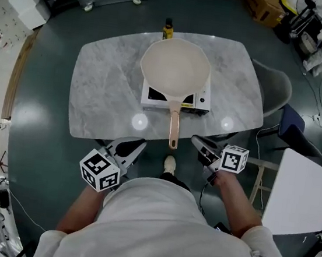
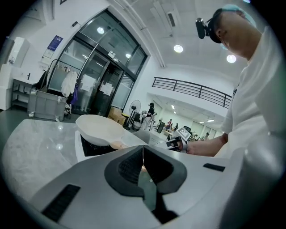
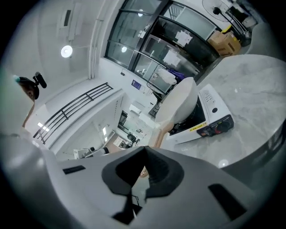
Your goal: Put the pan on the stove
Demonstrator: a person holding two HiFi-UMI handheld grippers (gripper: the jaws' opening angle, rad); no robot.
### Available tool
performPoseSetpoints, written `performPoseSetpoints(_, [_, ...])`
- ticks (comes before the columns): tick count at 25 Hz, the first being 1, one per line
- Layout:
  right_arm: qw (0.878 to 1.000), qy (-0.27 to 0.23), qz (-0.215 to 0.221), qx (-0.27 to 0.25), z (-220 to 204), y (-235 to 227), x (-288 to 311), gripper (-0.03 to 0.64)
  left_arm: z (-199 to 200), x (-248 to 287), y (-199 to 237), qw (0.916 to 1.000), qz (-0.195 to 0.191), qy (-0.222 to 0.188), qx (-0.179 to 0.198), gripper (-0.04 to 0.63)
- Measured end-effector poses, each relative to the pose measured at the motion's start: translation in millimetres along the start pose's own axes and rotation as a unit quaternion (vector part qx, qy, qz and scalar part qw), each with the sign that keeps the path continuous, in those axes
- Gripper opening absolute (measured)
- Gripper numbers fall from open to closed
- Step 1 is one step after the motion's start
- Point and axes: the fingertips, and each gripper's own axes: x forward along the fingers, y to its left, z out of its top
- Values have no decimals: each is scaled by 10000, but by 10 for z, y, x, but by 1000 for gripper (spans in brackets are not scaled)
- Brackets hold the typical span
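A cream pan [image 1: 175, 68] rests on the white portable stove [image 1: 175, 100] in the middle of the marble table [image 1: 104, 88]. Its pinkish handle [image 1: 174, 129] points toward me. My left gripper [image 1: 136, 146] hovers at the table's near edge, left of the handle tip, jaws shut and empty. My right gripper [image 1: 197, 141] sits just right of the handle tip, also shut on nothing. In the left gripper view the pan [image 2: 98, 129] lies ahead of the closed jaws [image 2: 143, 150]. The right gripper view shows pan [image 3: 178, 105] and stove [image 3: 210, 118] beyond its closed jaws [image 3: 145, 154].
A yellow-labelled bottle [image 1: 168, 29] stands at the table's far edge behind the pan. A grey chair [image 1: 275, 87] and a blue chair [image 1: 293, 128] stand at the table's right. A white panel [image 1: 303, 190] lies at the right. Cardboard boxes and equipment line the room's far side.
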Motion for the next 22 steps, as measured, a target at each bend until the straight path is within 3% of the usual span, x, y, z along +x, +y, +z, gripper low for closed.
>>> performPoseSetpoints(11, [9974, -48, -207, -684, -1055, 1193, 6, 5, -433, -1129, -440, 9994, -336, -27, 64, 18])
performPoseSetpoints(22, [9964, 31, -377, -755, -1977, 1647, -51, 5, -993, -1851, -760, 9991, -414, 105, -5, 18])
